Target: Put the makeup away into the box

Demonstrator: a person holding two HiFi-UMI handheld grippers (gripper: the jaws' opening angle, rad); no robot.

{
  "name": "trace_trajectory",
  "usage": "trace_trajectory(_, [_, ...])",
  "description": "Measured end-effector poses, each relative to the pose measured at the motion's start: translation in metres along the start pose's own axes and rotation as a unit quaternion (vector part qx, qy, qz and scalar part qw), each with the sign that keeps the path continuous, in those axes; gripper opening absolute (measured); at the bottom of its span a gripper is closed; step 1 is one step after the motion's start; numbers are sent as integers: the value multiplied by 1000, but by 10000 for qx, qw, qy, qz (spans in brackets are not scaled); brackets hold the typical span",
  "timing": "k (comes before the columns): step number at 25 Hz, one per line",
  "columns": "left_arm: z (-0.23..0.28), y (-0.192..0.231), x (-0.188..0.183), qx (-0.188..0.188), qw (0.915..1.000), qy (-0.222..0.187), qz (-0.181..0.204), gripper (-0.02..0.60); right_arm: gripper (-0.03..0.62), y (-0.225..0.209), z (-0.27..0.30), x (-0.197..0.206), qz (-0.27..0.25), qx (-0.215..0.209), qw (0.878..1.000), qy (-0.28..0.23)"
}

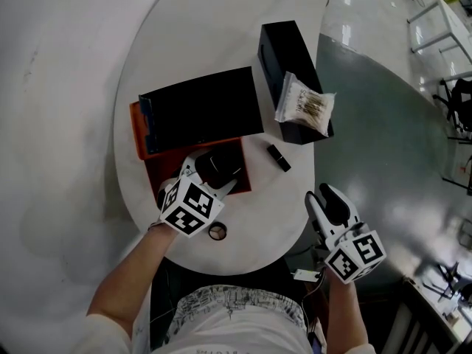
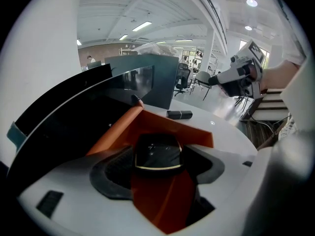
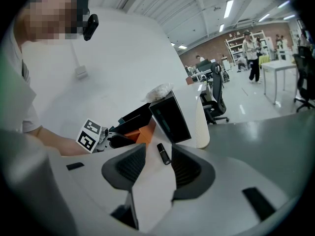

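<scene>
Between the tips of your left claw [image 2: 158, 163] sits a black compact [image 2: 157, 150], pinched firmly just above the open orange box [image 2: 165, 127]. Lower it flat to the box floor beneath the claw before letting go, since its glossy, rounded-square shell with a thin gold rim looks likely to skid. Well ahead of your right claw [image 3: 153, 168], spread and empty, a slim black lipstick [image 1: 278, 157] lies on the smooth white table [image 1: 221, 43].

Getting bright, even light off the ceiling strip lights [image 2: 142, 26], barely throwing soft shadows on the white counter [image 1: 214, 21]. Catching glare on the glossy floor [image 1: 350, 9] in the head view. Bending hard fisheye-style into black corners in both gripper views, smearing the shell of the left hand-held gripper [image 2: 158, 154] up close.
</scene>
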State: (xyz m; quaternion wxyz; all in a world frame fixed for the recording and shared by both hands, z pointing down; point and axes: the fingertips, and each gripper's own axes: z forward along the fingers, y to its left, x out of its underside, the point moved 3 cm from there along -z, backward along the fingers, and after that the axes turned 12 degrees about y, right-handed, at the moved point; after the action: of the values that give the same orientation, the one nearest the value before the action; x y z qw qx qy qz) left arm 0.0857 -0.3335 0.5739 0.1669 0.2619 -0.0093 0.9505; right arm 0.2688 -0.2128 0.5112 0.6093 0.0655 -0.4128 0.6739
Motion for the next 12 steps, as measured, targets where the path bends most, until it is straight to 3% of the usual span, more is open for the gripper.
trace_trajectory(12, [15, 1, 7, 117, 9978, 637, -129, 336, 173, -5, -8, 5, 54, 21, 10000, -13])
